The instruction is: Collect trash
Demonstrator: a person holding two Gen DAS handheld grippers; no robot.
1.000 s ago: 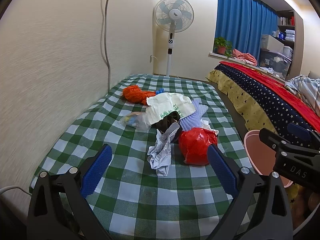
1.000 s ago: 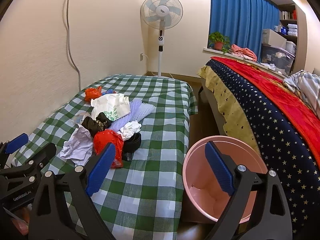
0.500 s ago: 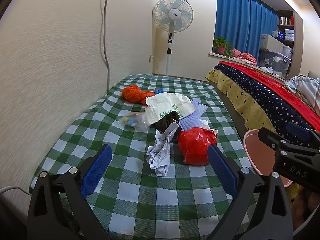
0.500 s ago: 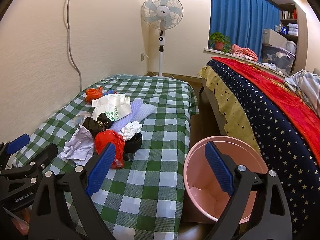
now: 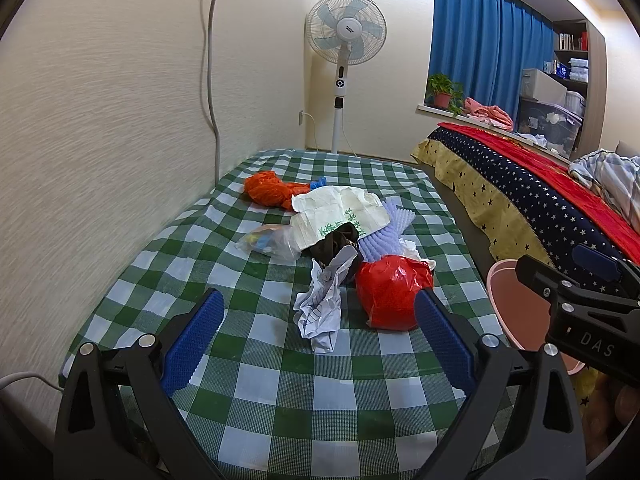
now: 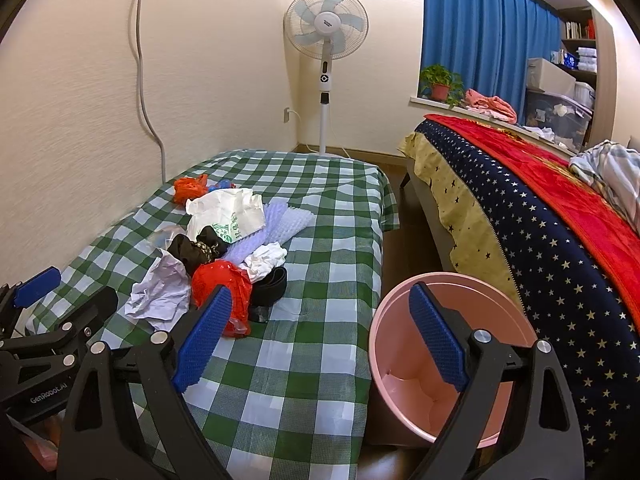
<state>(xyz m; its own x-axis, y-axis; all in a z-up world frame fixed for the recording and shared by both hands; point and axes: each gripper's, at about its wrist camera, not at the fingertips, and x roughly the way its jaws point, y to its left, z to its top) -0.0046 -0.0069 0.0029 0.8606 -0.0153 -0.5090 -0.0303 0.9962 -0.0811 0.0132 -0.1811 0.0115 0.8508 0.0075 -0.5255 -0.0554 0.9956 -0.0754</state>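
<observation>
A heap of trash lies on the green checked bed (image 5: 280, 380): crumpled white paper (image 5: 322, 308), a red plastic bag (image 5: 390, 292), a clear bag (image 5: 270, 242), a white printed bag (image 5: 340, 212), an orange bag (image 5: 268, 190) and purple foam (image 5: 384, 236). The heap also shows in the right wrist view, with the red bag (image 6: 222, 280) and paper (image 6: 160, 292). My left gripper (image 5: 316, 344) is open and empty, short of the paper. My right gripper (image 6: 318, 340) is open and empty, between the bed edge and the pink bin (image 6: 400, 320).
A second bed with a star-patterned blanket (image 6: 540, 240) stands right of the bin. A standing fan (image 6: 326, 64) is at the far wall. The wall (image 5: 100, 120) runs along the bed's left side. A narrow floor gap (image 6: 408, 220) separates the beds.
Both grippers have drifted very slightly; the views shift a little. Nothing was taken hold of and the trash has not moved.
</observation>
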